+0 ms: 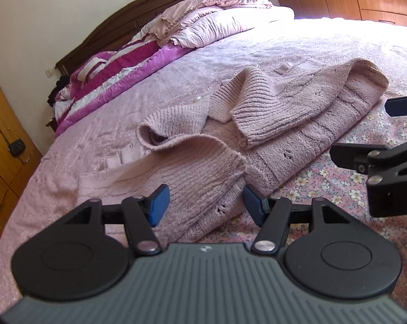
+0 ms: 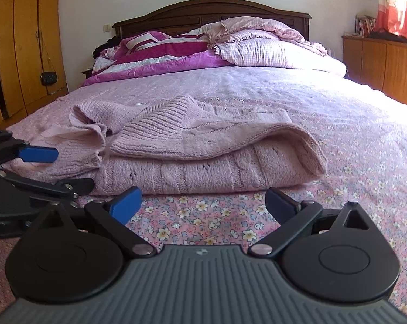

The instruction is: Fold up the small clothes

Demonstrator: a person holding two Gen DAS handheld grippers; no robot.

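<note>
Place: on a wide bed (image 2: 257,91) with a pale pink bedspread and a flowered sheet (image 2: 203,221) along its near edge; crumpled magenta and checked bedding is heaped by the dark headboard (image 2: 211,8)
Garment: a pink knitted cardigan (image 2: 208,167) lies partly folded near the front edge, resting half on the bedspread, half on the flowered sheet
Fold so far: one half is doubled over the body in a thick layered stack; a ribbed sleeve (image 1: 260,113) lies across the top and a loose cuff (image 1: 171,127) curls open at the left
Left gripper (image 1: 206,205): jaws about half open, blue pads either side of the cardigan's near left corner, not pressing it, nothing held
Right gripper (image 2: 203,202): jaws spread wide, empty, low over the flowered sheet just before the folded edge
Handling: a judgement; thick, soft, floppy knit, light, likely to stretch and sag, not slippery
Where to grip: probably the near hem corners, pinching all layers together so the stack lifts as one
</note>
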